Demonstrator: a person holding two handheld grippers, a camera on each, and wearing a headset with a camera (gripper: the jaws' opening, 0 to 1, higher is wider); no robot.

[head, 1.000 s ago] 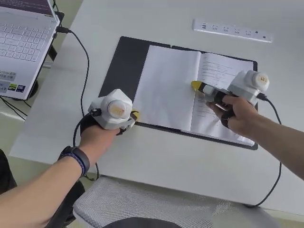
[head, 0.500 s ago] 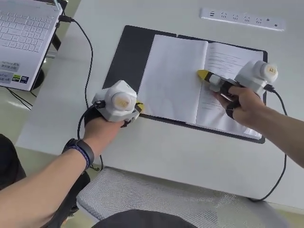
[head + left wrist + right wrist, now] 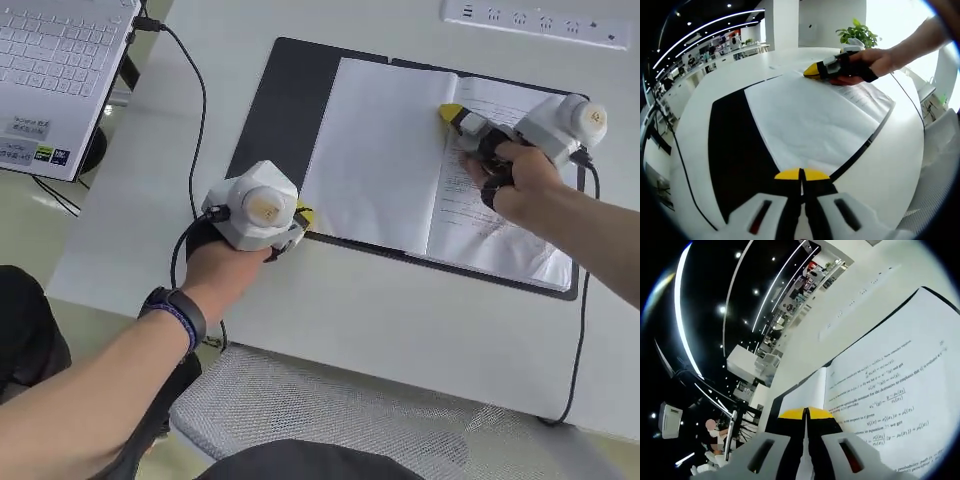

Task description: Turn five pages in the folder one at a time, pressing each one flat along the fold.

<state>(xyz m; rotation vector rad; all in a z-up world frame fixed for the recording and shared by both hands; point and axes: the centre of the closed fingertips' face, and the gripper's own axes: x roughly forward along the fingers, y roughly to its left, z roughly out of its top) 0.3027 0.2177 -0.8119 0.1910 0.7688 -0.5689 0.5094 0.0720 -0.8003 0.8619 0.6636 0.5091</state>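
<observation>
Pressing looks to be the step in hand. The folder (image 3: 275,110) lies open on the white table (image 3: 400,320), its black inner cover bare at the left. A blank turned page (image 3: 375,150) lies flat over the left half and a printed page (image 3: 500,225) faces up on the right. The right gripper (image 3: 452,113) has its yellow jaws closed together on nothing, with the tip set at the fold (image 3: 436,190) near its far end. The left gripper (image 3: 303,216), jaws likewise together and empty, sits at the folder's near edge by the turned page's corner, probably steadying it.

At least one page is over — how many of the five cannot be told from a flat stack, so more turns likely remain.

Room is fair. The power strip (image 3: 535,22) lies just beyond the folder's far edge, the laptop (image 3: 55,60) is well apart to the left, and its cable (image 3: 203,100) runs beside the black cover — worth minding on a leftward sweep. The table's near edge is close to the folder.
</observation>
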